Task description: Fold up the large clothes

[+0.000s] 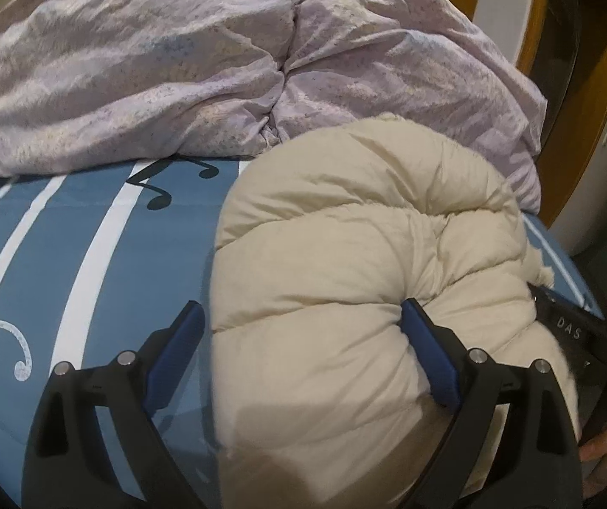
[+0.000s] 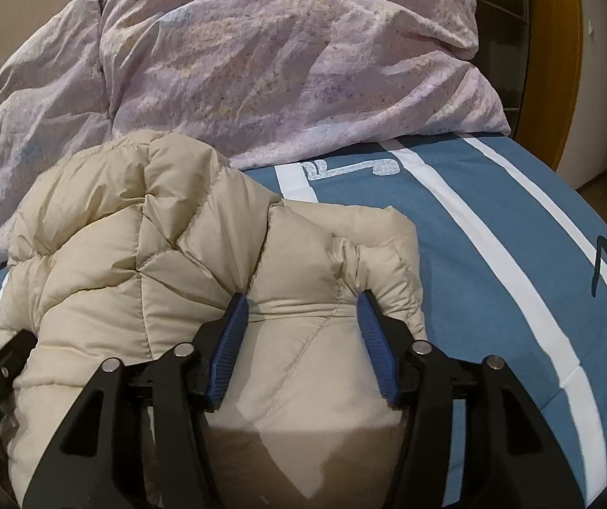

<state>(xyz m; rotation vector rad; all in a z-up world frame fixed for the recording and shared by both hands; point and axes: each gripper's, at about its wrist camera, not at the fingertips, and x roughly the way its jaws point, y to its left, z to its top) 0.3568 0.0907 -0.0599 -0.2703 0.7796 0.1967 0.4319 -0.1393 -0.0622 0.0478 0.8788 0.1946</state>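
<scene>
Cream quilted puffer jacket [image 2: 201, 254] bunched on blue striped bedsheet [image 2: 494, 254]. Left gripper [image 1: 303, 331] spread wide, jacket edge between fingers. Right gripper [image 2: 303, 318] spread, straddling a jacket fold.

Both wrist views look close, forward over the jacket [image 1: 367, 254] — sharing the duvet [image 2: 282, 63] beyond.
</scene>
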